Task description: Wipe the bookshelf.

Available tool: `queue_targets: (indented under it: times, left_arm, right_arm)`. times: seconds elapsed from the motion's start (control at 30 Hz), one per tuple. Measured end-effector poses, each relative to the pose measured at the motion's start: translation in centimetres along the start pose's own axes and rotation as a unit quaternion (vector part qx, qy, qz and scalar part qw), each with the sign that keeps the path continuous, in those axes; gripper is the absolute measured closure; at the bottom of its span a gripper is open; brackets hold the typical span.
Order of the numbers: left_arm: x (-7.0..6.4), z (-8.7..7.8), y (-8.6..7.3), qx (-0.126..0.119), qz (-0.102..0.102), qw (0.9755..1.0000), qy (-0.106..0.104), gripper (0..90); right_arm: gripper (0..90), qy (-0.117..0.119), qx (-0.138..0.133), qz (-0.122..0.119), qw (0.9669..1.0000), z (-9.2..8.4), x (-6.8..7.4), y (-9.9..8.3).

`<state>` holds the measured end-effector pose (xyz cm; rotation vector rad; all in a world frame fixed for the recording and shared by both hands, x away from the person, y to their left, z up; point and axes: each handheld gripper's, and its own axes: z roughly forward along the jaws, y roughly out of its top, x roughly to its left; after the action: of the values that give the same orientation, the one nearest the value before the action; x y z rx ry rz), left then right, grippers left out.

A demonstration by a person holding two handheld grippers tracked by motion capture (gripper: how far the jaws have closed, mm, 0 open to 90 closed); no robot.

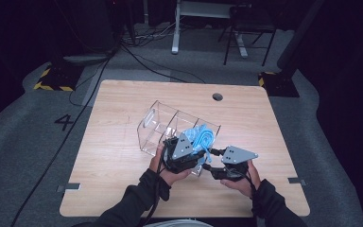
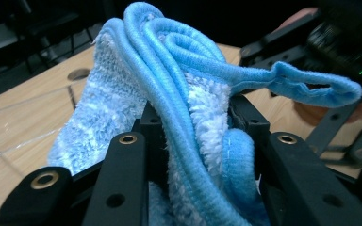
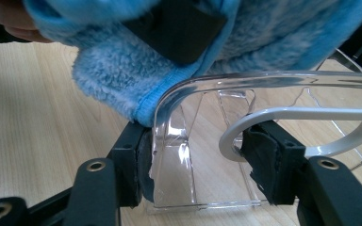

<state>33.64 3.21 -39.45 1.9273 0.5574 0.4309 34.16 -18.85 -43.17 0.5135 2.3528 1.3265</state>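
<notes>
Black jaws of the left gripper (image 2: 193, 136) rise closest in the left gripper view, clenched on a bunched blue towel (image 2: 179, 94) whose hemmed edge loops off to one side above pale wood. Seen from the right gripper view, the right gripper (image 3: 195, 155) grasps the near end wall of a clear plastic organizer (image 3: 207, 141), one pad outside the wall, the other inside by its white handle opening; the towel hangs directly above, touching the rim. From above, the high view places both grippers side by side near the front of the worktop (image 1: 123, 189), left gripper (image 1: 189, 153) holding the towel (image 1: 202, 138) over the organizer's (image 1: 163, 127) nearest compartment, right gripper (image 1: 215, 163) just beside it. Beyond the worktop, cables (image 1: 90, 90) cross grey floor, with a chair (image 1: 248, 28) farther back.
</notes>
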Motion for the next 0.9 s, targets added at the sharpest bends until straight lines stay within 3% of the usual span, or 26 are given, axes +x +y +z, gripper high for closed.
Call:
queue_targets:
  times: [0.03, 0.07, 0.13, 0.2, 0.3, 0.33, 0.43, 0.5, 0.57, 0.9]
  left_arm:
    - [0.0, 0.0, 0.0, 0.0, 0.0, 1.0, 0.0, 64.4]
    - [0.2, -0.5, 0.2, -0.025, -0.016, 0.9994, -0.017, 64.5]
    - [0.1, -0.7, 0.4, -0.021, -0.007, 0.9998, -0.001, 64.7]
    - [0.3, -0.6, 0.2, -0.022, -0.016, 0.9995, -0.014, 64.8]
    - [0.3, -0.3, 0.0, -0.018, -0.013, 0.9996, -0.016, 65.0]
    - [0.1, -0.3, 0.0, -0.019, -0.012, 0.9994, -0.027, 65.0]
    - [-0.3, -0.9, 0.4, -0.03, 0.001, 0.9991, -0.032, 65.0]
    - [-0.7, -1.6, 1.0, -0.037, 0.011, 0.999, -0.02, 65.0]
    - [-0.5, -2.1, 1.3, -0.05, 0.005, 0.9986, -0.018, 65.0]
    - [0.9, 0.5, -1.2, -0.014, -0.04, 0.9985, -0.035, 65.9]
  right_arm:
    - [44.4, 0.0, 0.0, 0.0, 1.0, 0.0, 0.0, 0.0]
    - [44.3, 0.001, -0.001, 0.0, 1.0, 0.0, 0.0, 0.0]
    - [44.3, 0.002, -0.001, -0.001, 1.0, 0.0, 0.0, 0.0]
    - [44.3, 0.002, -0.001, -0.002, 1.0, -0.1, 0.1, -0.1]
    - [44.4, 0.002, -0.002, -0.003, 1.0, -0.1, 0.1, -0.1]
    - [44.4, 0.001, 0.002, -0.006, 1.0, -0.2, 0.1, -0.1]
    - [44.2, 0.001, 0.003, -0.007, 1.0, -0.2, 0.2, -0.1]
    - [43.7, 0.003, 0.003, -0.008, 1.0, -0.3, 0.2, -0.1]
    - [41.7, 0.002, 0.006, -0.008, 1.0, -0.4, 0.1, -0.2]
    - [39.1, 0.001, 0.003, -0.005, 1.0, -0.6, 0.0, -0.2]
